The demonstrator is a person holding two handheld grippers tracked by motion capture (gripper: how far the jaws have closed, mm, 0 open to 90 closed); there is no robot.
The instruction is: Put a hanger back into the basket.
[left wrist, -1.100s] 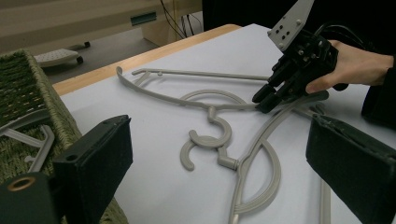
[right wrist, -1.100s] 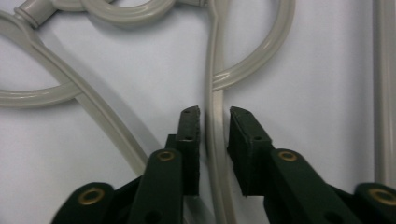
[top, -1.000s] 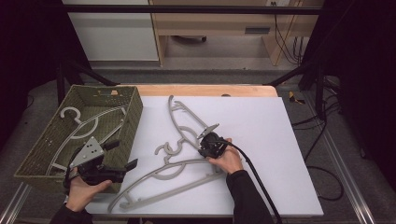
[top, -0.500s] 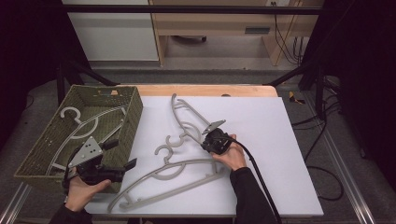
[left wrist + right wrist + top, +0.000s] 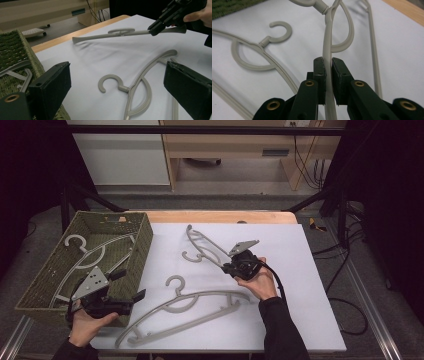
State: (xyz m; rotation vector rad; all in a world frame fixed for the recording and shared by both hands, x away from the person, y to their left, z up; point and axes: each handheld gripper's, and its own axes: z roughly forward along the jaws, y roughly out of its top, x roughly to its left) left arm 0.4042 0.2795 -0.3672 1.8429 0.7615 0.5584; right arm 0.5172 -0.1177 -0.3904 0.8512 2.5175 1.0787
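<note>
Since a second ago the right claw (image 5: 231, 268) has lifted the far hanger (image 5: 202, 245) off the counter (image 5: 310, 320), toward twelve o'clock. From the left: the basket (image 5: 145, 232) at nine o'clock holds one hanger (image 5: 90, 254); the left claw (image 5: 129, 285) hangs spread, empty, beside it; a second hanger (image 5: 200, 302) lies at six o'clock; the right claw pinches the third's arm. Three hangers, one basket. Keep the pinch firm and the hanger level, so its hook clears the rim.
</note>
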